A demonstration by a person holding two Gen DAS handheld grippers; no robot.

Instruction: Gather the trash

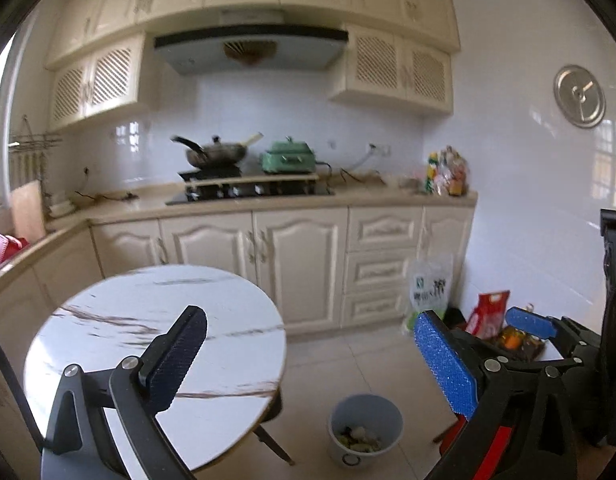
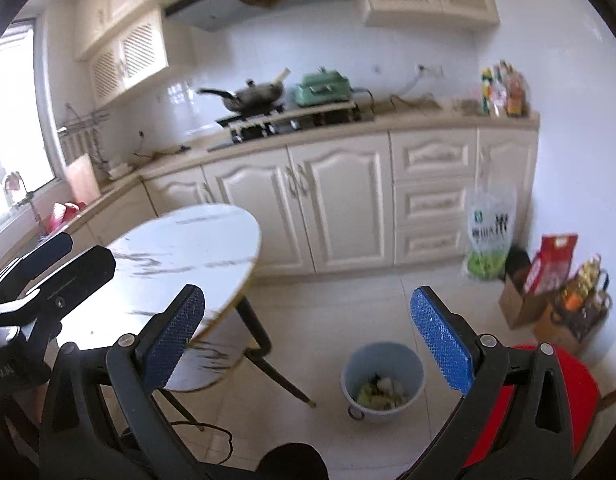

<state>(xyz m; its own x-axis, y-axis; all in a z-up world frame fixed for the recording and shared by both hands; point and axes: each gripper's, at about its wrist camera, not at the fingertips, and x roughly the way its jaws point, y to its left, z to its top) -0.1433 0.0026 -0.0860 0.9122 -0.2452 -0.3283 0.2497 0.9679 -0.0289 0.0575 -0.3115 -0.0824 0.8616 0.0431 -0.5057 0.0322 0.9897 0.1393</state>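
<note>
On the floor beside the round marble table [image 2: 180, 248], the bin [image 2: 382, 380] already holds the trash [image 2: 382, 394], the tabletop looks bare, and both the left gripper [image 1: 320, 360] and right gripper [image 2: 308, 340] hang with jaws wide apart and empty, so little seems left

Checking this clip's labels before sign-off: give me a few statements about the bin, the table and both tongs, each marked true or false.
1. The bin on the floor already has scraps inside. True.
2. The left tongs grip a piece of trash. False: they stand wide open with nothing between them.
3. The round table has a white marbled top with no trash visible on it. True.
4. The right tongs are clamped shut. False: they are open and empty.
5. The bin lies tipped on its side. False: it stands upright beside the table.
</note>
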